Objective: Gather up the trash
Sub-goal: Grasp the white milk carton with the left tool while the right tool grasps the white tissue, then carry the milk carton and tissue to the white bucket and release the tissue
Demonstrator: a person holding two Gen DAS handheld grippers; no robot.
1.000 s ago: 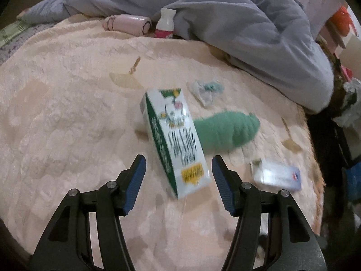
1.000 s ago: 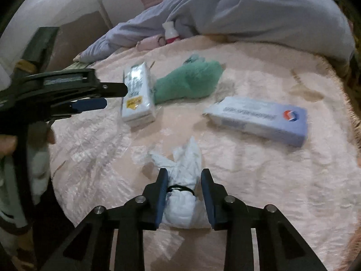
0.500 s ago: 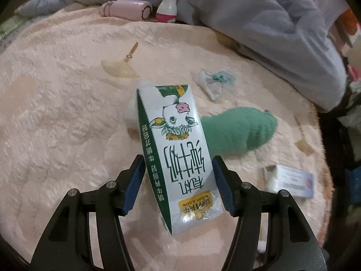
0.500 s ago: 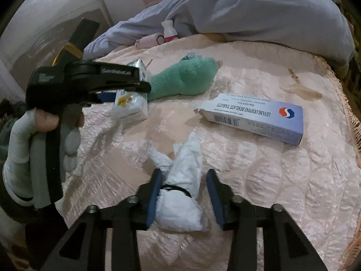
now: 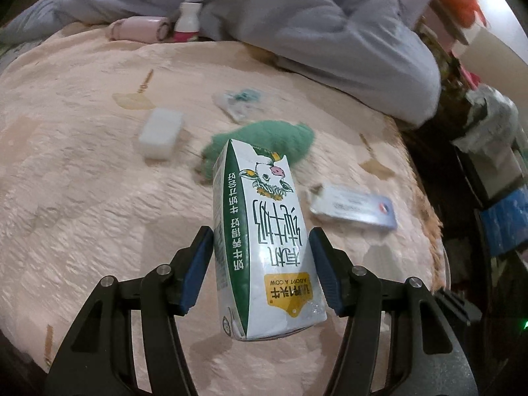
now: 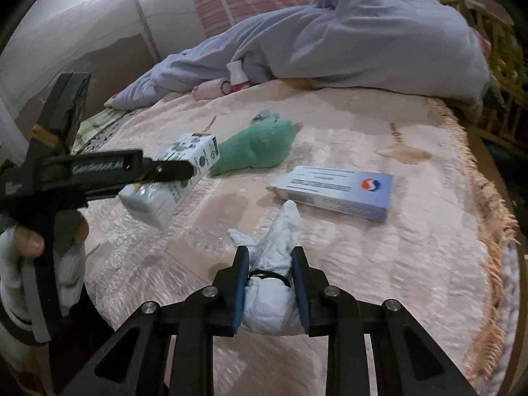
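The left tool [image 5: 260, 270] has the milk carton [image 5: 264, 241] clamped between its blue pads, jaws closed in on both long sides, and the carton hangs clear of the bed [image 5: 82, 181]. From this tool's camera the carton runs lengthwise straight ahead, tipped a little to the left, its print upside down: a cartoon cow's head at the far end, large dark characters down the white face, a yellow badge reading "ADOPT A COW" at the near end, and a green band along the left side. The near bottom corner looks dented and creased.

In the right wrist view the same carton [image 6: 178, 178] shows off to the left of the right tool, gripped by the left tool [image 6: 184, 171], with a gloved hand [image 6: 43, 264] on its handle.

The right tool [image 6: 269, 283] is closed down narrow on a crumpled white tissue bundle [image 6: 274, 264], a thin black band around its waist, one twisted end poking forward past the fingertips.

Ahead of the left tool, beyond the carton, lies a green plush toy [image 5: 264, 142]; further left, a small white block [image 5: 161, 133]. To the right sits a pale blue flat box [image 5: 356, 208], blurred here, on the pink quilted bedspread. A grey duvet [image 5: 297, 23] is heaped at the far side.
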